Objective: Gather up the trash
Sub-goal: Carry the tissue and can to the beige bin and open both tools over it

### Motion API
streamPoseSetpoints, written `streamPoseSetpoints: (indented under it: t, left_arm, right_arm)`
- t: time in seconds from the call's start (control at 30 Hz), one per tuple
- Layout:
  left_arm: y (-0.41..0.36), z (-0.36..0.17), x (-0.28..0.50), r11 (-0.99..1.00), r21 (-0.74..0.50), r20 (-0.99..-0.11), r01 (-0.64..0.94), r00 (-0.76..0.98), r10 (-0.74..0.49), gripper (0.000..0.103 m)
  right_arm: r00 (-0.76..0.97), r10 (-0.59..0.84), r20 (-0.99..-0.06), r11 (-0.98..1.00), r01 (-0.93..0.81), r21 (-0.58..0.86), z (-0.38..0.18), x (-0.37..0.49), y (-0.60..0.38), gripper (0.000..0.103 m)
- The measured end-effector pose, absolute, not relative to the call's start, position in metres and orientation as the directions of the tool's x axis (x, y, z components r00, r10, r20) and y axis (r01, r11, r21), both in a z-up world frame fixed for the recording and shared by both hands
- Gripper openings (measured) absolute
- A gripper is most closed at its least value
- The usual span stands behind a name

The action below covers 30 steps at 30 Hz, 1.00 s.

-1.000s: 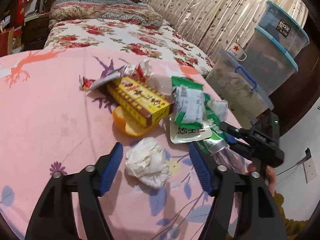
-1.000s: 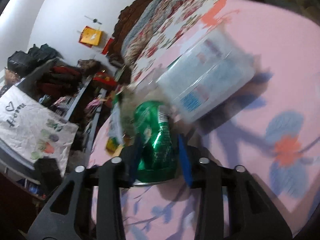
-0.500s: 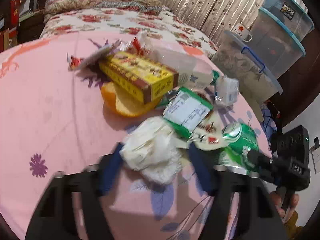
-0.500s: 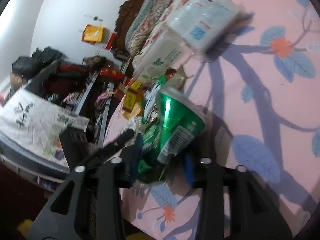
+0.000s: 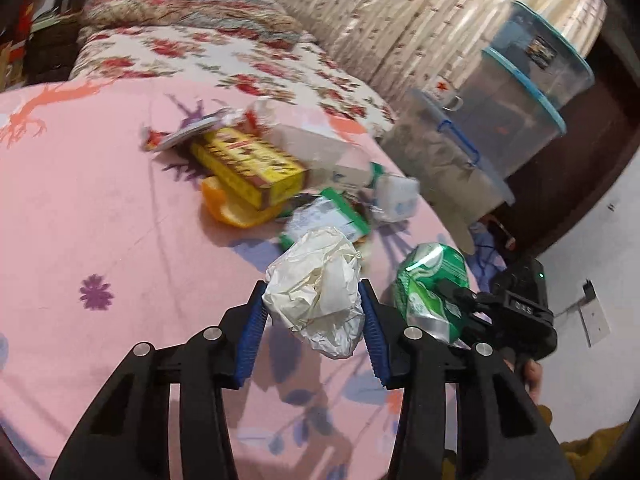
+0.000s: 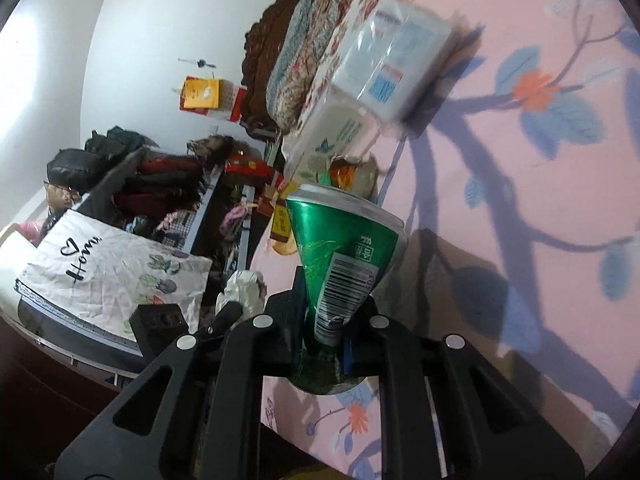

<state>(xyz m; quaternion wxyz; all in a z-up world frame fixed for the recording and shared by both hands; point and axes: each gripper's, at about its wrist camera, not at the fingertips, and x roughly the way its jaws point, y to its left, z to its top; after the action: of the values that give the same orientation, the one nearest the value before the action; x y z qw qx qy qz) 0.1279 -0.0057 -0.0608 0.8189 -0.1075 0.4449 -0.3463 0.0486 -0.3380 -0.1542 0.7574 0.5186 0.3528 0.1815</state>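
Observation:
A crumpled white paper ball (image 5: 316,284) sits between the blue pads of my left gripper (image 5: 314,320). Its jaws are closing and both pads press on the ball, which hangs just above the pink bedsheet (image 5: 100,208). To its right, my right gripper (image 5: 456,300) is shut on a green drink can (image 5: 432,280). In the right wrist view the can (image 6: 344,248) is crushed narrow where that gripper (image 6: 334,312) pinches it, and its top points away from me. The paper ball (image 6: 240,288) shows small at the left there.
More litter lies beyond on the sheet: a yellow box (image 5: 248,164) on an orange peel (image 5: 236,212), a green-and-white wrapper (image 5: 324,216), a tissue pack (image 5: 396,196) and a white carton (image 5: 320,148). Stacked clear plastic bins (image 5: 512,92) stand past the bed's right edge.
My left jaws have closed from wide apart onto the paper ball. My right gripper has squeezed the green can flat and rolled, and the can now stands beside the paper ball.

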Motion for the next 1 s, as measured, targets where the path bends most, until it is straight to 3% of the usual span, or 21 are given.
streamPoseSetpoints:
  t: [0.27,0.67,1.0]
  left_arm:
    - [-0.069,-0.062,0.117,0.680,-0.453,-0.677,0.576,0.274,-0.683,0.043]
    - [-0.166,-0.097,0.104,0.626,-0.396,-0.758,0.672,0.146,-0.635,0.043]
    - [-0.198,-0.099,0.112,0.610,-0.383,-0.780,0.693,0.112,-0.616,0.043]
  right_arm:
    - [0.754,0.558,-0.347,0.416,0.108,0.903,-0.145,0.024,-0.375,0.017]
    - [0.798,0.415,-0.436,0.524,0.182,0.832,-0.143,-0.003,-0.414,0.016]
    - [0.836,0.373,-0.402,0.504,0.181,0.845,-0.141,-0.010,-0.445,0.017]
